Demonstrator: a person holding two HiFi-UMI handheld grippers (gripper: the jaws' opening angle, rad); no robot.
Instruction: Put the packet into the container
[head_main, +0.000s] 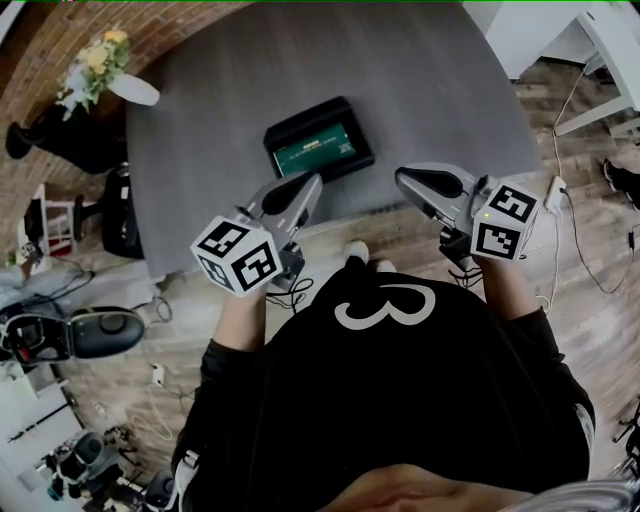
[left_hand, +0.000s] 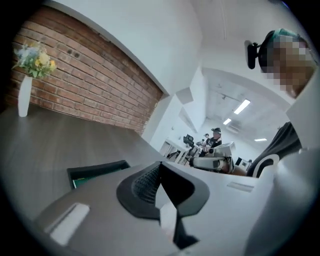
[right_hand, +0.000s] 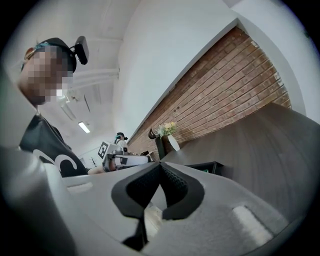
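Jaws pressed together and empty on both our left gripper (head_main: 306, 186) and right gripper (head_main: 404, 180), we hold them over the near edge of the table (head_main: 220, 110). The green packet (head_main: 315, 149) lies inside the black container (head_main: 285, 133) ahead.

A grey table (head_main: 400, 90) bears a black container (head_main: 318, 138) and vase (head_main: 135, 90).

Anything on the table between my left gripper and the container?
Nothing visible. Only bare table lies between the left gripper, its jaws shut, and the container. What looks like a green packet already lies inside it. The vase stands well off to the left, at the table's edge.
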